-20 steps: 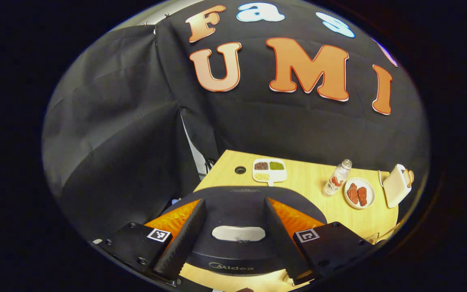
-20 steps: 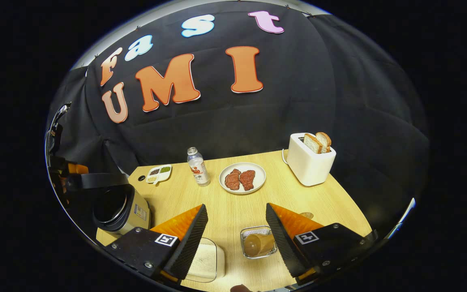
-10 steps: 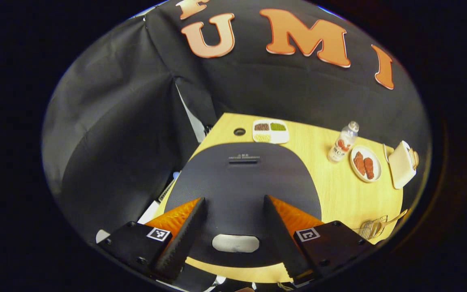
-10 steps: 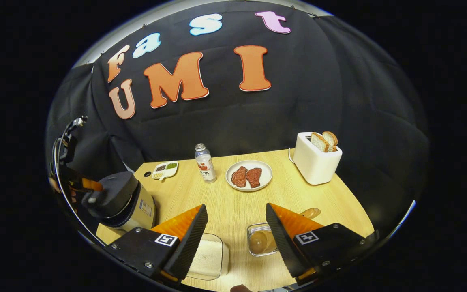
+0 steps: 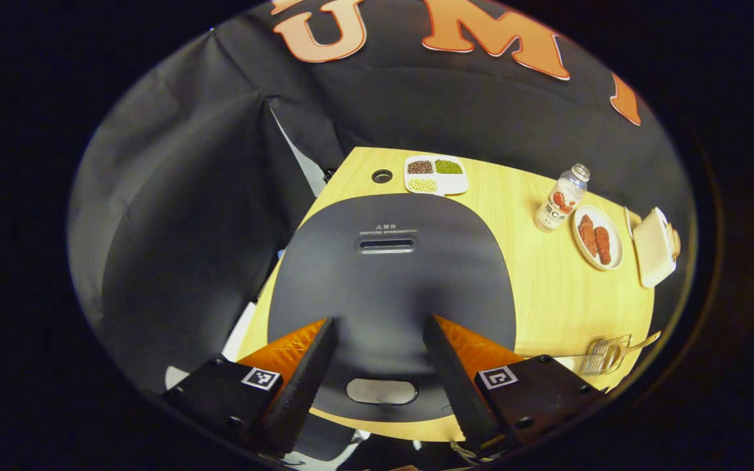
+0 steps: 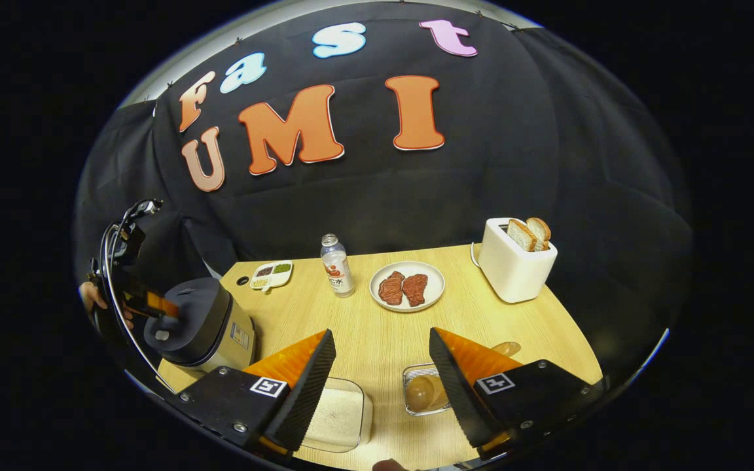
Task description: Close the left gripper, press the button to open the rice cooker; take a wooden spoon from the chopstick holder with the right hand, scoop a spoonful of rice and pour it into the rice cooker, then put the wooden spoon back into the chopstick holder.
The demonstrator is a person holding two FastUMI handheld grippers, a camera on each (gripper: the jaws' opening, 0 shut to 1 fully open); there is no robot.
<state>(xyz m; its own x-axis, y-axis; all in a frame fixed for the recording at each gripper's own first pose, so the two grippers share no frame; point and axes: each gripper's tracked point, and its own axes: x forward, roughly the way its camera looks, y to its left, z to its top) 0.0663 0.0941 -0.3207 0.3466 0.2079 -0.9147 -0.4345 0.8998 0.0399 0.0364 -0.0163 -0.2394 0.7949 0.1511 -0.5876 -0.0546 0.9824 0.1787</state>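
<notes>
Two claws parted, wooden spoon (image 6: 430,386) bowl-first (handle angled away) in chopstick holder (image 6: 411,371)

Your left gripper (image 5: 377,350) shows two long wedge-shaped fingers with ribbed inner faces and honeycomb-textured outer flanks; each runs back into a black block carrying round screw heads and a small square black-and-white marker tag. Your right gripper (image 6: 382,353) is built just the same; same wedge fingers, same ribbing, same tagged and screwed blocks. In the right gripper view, your left gripper appears from outside as a dark body with thin cables looping up over it; the hand (image 6: 91,296) on it peeks out, too small to tell any sleeve.
</notes>
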